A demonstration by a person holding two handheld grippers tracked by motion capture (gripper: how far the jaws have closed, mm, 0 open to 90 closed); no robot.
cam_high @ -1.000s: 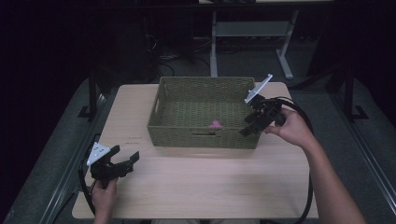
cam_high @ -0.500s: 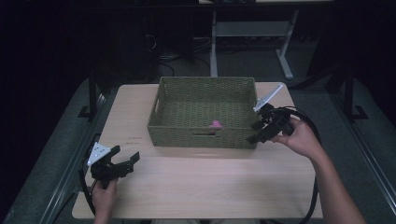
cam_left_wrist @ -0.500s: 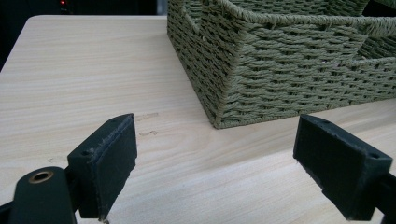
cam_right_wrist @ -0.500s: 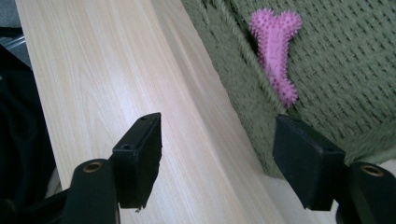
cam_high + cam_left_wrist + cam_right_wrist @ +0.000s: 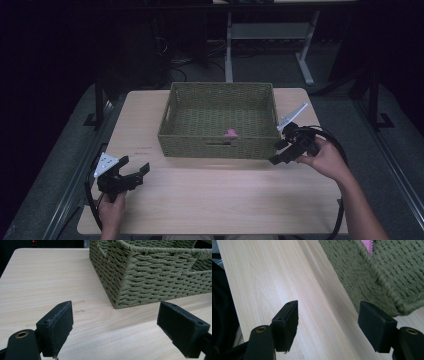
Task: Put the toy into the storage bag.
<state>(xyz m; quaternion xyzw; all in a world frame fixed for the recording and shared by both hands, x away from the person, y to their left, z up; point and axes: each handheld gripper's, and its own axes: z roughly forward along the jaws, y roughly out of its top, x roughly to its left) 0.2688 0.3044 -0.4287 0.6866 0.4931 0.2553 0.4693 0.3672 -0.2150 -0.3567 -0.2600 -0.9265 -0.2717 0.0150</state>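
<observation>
Pink small object (image 5: 231,132) lies inside the woven basket (image 5: 217,147), nearer the right gripper (image 5: 278,152), whose jaws stand wide open, holding nothing.

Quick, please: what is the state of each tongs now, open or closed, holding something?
Left tongs: open, holding nothing.
Right tongs: open, holding nothing, beside the basket.

A basket (image 5: 220,145) sits mid-table (image 5: 225,200), a small object (image 5: 231,133) inside near its front wall.
</observation>
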